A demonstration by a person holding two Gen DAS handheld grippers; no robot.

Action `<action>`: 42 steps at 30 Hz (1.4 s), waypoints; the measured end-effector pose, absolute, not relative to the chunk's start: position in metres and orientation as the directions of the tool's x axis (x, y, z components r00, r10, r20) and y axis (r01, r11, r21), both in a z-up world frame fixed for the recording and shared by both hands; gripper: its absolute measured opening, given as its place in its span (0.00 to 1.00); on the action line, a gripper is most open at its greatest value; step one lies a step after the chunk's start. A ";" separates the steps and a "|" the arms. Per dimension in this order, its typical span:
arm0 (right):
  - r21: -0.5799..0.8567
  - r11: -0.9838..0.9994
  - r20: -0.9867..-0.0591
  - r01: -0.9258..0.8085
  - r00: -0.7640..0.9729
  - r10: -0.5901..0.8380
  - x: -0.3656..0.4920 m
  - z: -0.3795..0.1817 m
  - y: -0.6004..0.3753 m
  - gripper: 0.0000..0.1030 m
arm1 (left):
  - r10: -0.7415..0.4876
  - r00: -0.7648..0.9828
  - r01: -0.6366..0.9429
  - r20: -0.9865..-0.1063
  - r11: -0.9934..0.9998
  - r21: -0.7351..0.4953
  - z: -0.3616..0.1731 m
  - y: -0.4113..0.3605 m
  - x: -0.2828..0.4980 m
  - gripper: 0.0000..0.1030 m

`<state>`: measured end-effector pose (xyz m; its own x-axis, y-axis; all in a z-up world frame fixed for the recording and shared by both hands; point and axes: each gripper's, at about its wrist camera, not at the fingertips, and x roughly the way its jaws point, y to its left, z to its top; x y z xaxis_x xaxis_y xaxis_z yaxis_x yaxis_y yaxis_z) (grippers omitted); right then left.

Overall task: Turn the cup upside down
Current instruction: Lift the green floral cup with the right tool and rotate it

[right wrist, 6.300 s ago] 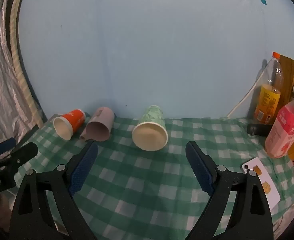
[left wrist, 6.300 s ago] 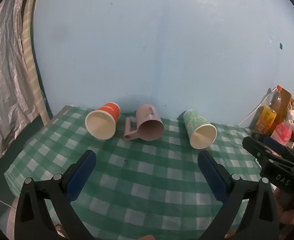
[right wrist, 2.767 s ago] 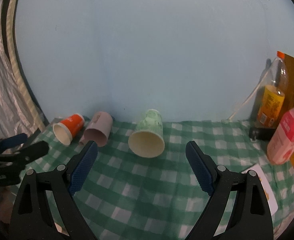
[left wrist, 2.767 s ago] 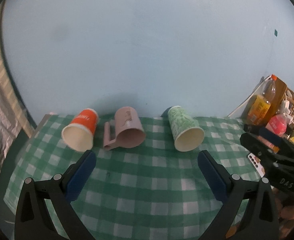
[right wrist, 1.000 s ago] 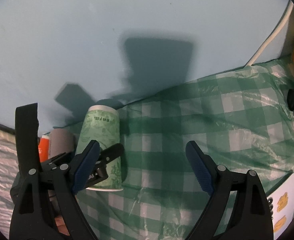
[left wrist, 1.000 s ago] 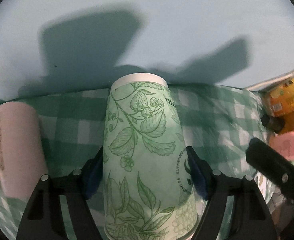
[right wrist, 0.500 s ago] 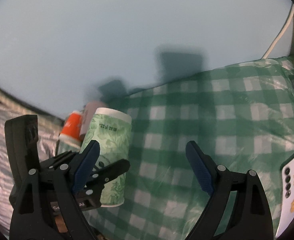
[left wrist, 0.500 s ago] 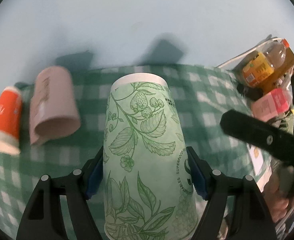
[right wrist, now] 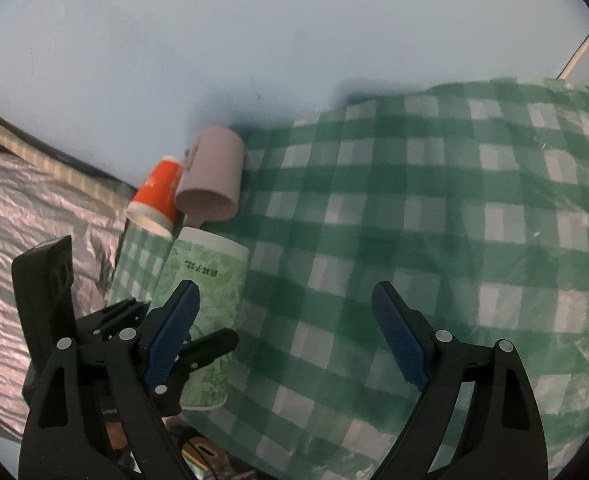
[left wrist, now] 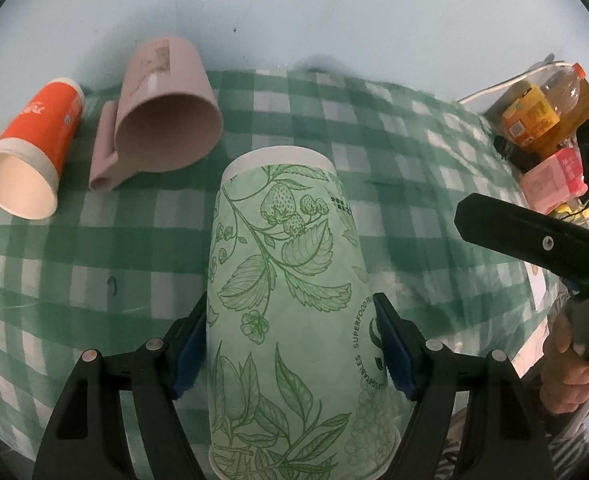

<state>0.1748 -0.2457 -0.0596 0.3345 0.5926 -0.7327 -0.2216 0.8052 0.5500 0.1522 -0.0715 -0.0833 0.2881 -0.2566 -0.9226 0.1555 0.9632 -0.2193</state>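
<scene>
My left gripper (left wrist: 294, 344) is shut on the green leaf-print paper cup (left wrist: 290, 300) and holds it above the green checked tablecloth (left wrist: 394, 160), closed base pointing away from the camera, rim toward it. In the right wrist view the same cup (right wrist: 206, 304) sits in the left gripper (right wrist: 174, 344) at the lower left, base up and rim down. My right gripper (right wrist: 286, 336) is open and empty above the cloth (right wrist: 454, 200).
An orange paper cup (left wrist: 30, 152) and a pink mug (left wrist: 162, 108) lie on their sides at the back left. Bottles (left wrist: 542, 108) and a pink carton (left wrist: 554, 180) stand at the right edge. A blue wall is behind.
My left gripper has carried the green cup higher and back from the wall. The pink mug and orange cup now show larger at the left. The right gripper has shifted slightly.
</scene>
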 end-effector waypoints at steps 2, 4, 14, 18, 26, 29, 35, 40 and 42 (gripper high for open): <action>0.549 0.805 -0.735 -0.225 0.330 0.593 0.172 -0.061 -0.244 0.86 | -0.259 0.286 0.154 -0.922 0.963 -0.222 -0.085 -0.069 0.152 0.75; 0.549 0.807 -0.739 -0.218 0.324 0.591 0.172 -0.064 -0.244 0.86 | -0.259 0.282 0.150 -0.924 0.963 -0.224 -0.087 -0.065 0.151 0.75; 0.551 0.805 -0.739 -0.219 0.320 0.593 0.173 -0.064 -0.241 0.86 | -0.239 0.275 0.153 -0.931 0.967 -0.203 -0.093 -0.064 0.151 0.75; 0.552 0.802 -0.738 -0.228 0.315 0.597 0.174 -0.065 -0.237 0.86 | -0.228 0.282 0.168 -0.932 0.968 -0.186 -0.091 -0.064 0.152 0.83; 0.567 0.792 -0.729 -0.226 0.312 0.610 0.174 -0.061 -0.230 0.86 | -0.232 0.306 0.157 -0.923 0.969 -0.192 -0.072 -0.055 0.152 0.86; 0.567 0.789 -0.721 -0.238 0.319 0.615 0.172 -0.053 -0.228 0.86 | -0.246 0.315 0.155 -0.917 0.966 -0.206 -0.061 -0.048 0.151 0.86; 0.557 0.789 -0.705 -0.259 0.355 0.614 0.160 -0.033 -0.227 0.86 | -0.250 0.390 0.128 -0.886 0.968 -0.217 -0.032 -0.020 0.141 0.86; 0.519 0.801 -0.676 -0.298 0.431 0.598 0.135 -0.011 -0.228 0.86 | -0.216 0.491 0.076 -0.844 0.976 -0.206 -0.015 0.011 0.119 0.87; 0.512 0.802 -0.669 -0.307 0.443 0.596 0.127 -0.007 -0.228 0.86 | -0.202 0.518 0.051 -0.831 0.977 -0.206 -0.014 0.020 0.110 0.88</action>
